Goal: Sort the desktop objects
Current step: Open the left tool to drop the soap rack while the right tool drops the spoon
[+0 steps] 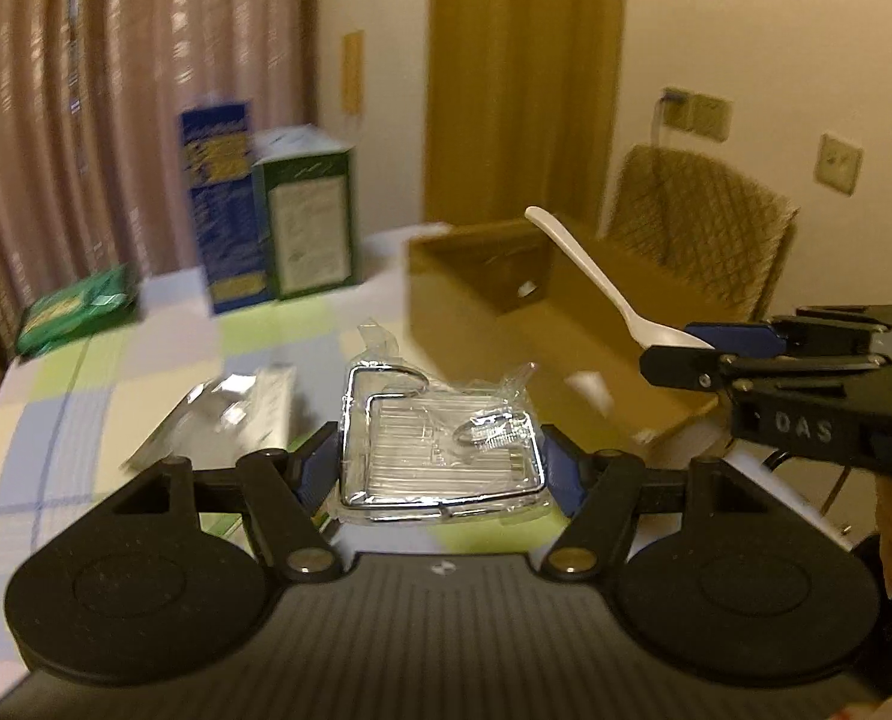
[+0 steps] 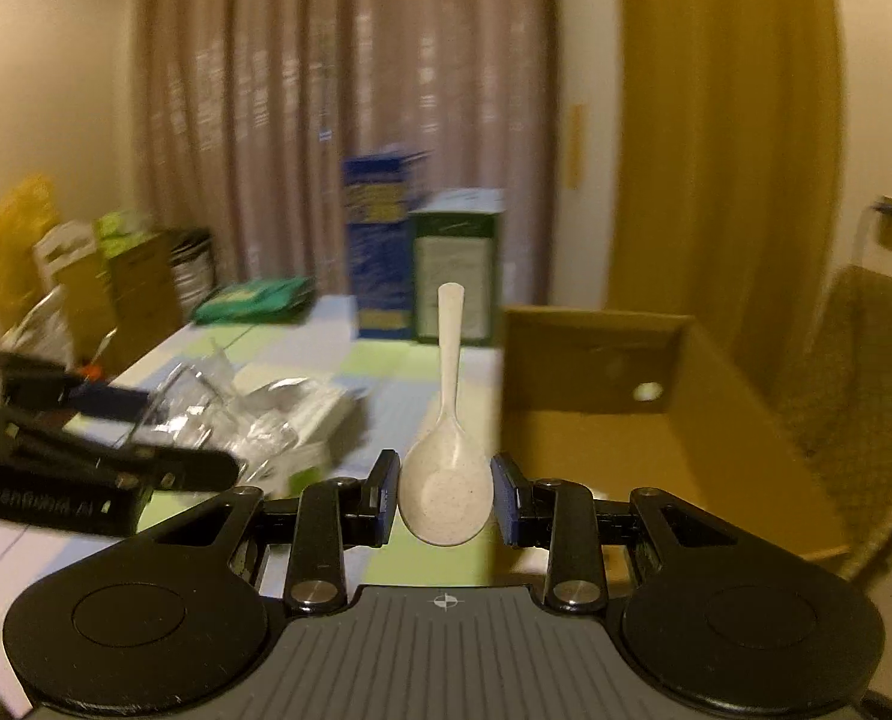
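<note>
My left gripper (image 1: pixel 440 468) is shut on a chrome wire rack wrapped in clear plastic (image 1: pixel 440 450), held above the checked tablecloth (image 1: pixel 86 396). My right gripper (image 2: pixel 445 495) is shut on the bowl of a white speckled spoon (image 2: pixel 446 480), whose handle points up and away. In the left wrist view the spoon (image 1: pixel 590 276) and the right gripper (image 1: pixel 701 348) hang over the open cardboard box (image 1: pixel 482 300). In the right wrist view that box (image 2: pixel 614 420) lies just right of the spoon, and the left gripper (image 2: pixel 182 438) with its crinkled plastic package (image 2: pixel 218 414) is at the left.
A blue carton (image 1: pixel 221 204) and a green carton (image 1: pixel 308 216) stand at the table's far side, with a green packet (image 1: pixel 74 312) to their left. Another clear plastic package (image 1: pixel 230 414) lies on the cloth. A woven chair (image 1: pixel 698 234) stands behind the box. Clutter (image 2: pixel 86 276) sits beyond the table's left edge.
</note>
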`<state>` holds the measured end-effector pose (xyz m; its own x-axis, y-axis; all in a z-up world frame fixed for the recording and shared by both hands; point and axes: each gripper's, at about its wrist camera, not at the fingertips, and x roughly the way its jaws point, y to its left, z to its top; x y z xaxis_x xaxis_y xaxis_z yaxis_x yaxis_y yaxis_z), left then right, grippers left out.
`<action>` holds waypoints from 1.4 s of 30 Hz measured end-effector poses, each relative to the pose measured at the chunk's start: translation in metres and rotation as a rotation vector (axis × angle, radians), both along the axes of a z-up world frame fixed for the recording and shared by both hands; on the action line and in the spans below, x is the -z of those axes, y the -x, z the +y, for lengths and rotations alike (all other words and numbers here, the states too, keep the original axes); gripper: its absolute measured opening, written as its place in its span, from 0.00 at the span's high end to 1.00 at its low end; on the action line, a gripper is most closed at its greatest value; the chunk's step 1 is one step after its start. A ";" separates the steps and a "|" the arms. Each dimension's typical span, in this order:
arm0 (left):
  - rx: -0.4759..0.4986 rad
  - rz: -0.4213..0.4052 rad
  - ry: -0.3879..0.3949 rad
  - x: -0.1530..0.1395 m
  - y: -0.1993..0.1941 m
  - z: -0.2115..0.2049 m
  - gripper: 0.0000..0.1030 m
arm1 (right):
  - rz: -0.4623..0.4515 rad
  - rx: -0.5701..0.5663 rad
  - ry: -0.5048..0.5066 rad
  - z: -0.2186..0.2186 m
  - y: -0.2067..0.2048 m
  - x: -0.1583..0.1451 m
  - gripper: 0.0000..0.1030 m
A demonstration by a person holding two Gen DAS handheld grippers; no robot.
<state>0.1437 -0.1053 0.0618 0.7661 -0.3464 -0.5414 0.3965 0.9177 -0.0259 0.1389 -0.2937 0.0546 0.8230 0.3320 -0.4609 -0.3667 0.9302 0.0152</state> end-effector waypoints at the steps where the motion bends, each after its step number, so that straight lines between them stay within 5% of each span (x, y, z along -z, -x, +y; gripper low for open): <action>1: 0.022 -0.009 0.003 -0.004 -0.004 -0.011 0.37 | -0.004 0.017 0.006 -0.008 -0.003 -0.005 0.71; 8: 0.112 -0.021 0.046 -0.014 -0.033 -0.074 0.37 | -0.010 0.113 0.020 -0.060 -0.026 -0.020 0.71; 16: 0.169 0.001 0.039 0.003 -0.070 -0.113 0.37 | 0.030 0.164 0.041 -0.088 -0.047 0.000 0.71; 29: 0.204 0.032 0.059 0.029 -0.099 -0.130 0.37 | 0.091 0.196 0.020 -0.105 -0.080 0.028 0.71; 42: 0.107 0.032 0.084 0.020 -0.102 -0.090 0.37 | 0.114 0.185 0.019 -0.105 -0.076 0.033 0.71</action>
